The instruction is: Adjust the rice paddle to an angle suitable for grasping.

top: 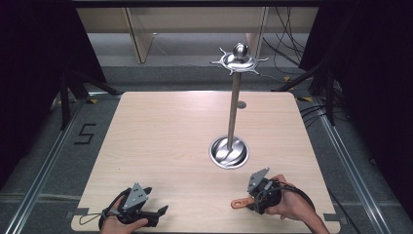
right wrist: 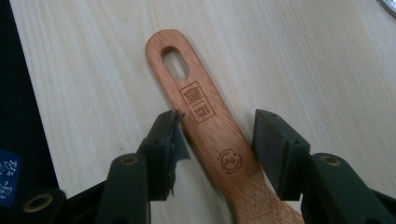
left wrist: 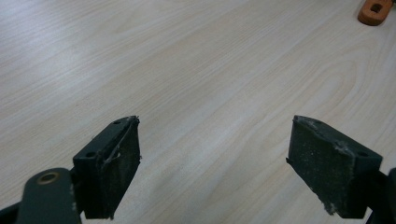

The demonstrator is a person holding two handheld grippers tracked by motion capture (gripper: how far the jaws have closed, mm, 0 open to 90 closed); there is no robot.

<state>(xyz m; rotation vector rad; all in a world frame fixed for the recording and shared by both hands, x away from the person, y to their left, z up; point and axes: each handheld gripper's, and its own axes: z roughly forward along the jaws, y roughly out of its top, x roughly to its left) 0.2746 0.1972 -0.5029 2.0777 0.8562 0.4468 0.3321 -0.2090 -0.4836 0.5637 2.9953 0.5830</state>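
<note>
The table (top: pixel 160 141) is taken in first: pale wood, with a steel stand (top: pixel 233 112) rising from a round base past centre, at about one o'clock, its hooked crown high above. At five o'clock on the table, the right gripper (right wrist: pixel 217 135) is set over a wooden handle (right wrist: pixel 205 121), its jaws spread to either side of it; one pad (right wrist: pixel 170 135) appears to be just touching the edge, though contact cannot be made out for certain. The handle lies flat, slotted end pointing away from the jaws. For a sound grasp, the jaws should be centred across the handle's width and closed squarely, low on the flat stretch below the slot, so the slot is left free for a hook. At seven o'clock the left gripper (left wrist: pixel 215 154) is held idle, jaws wide apart over bare wood.
</note>
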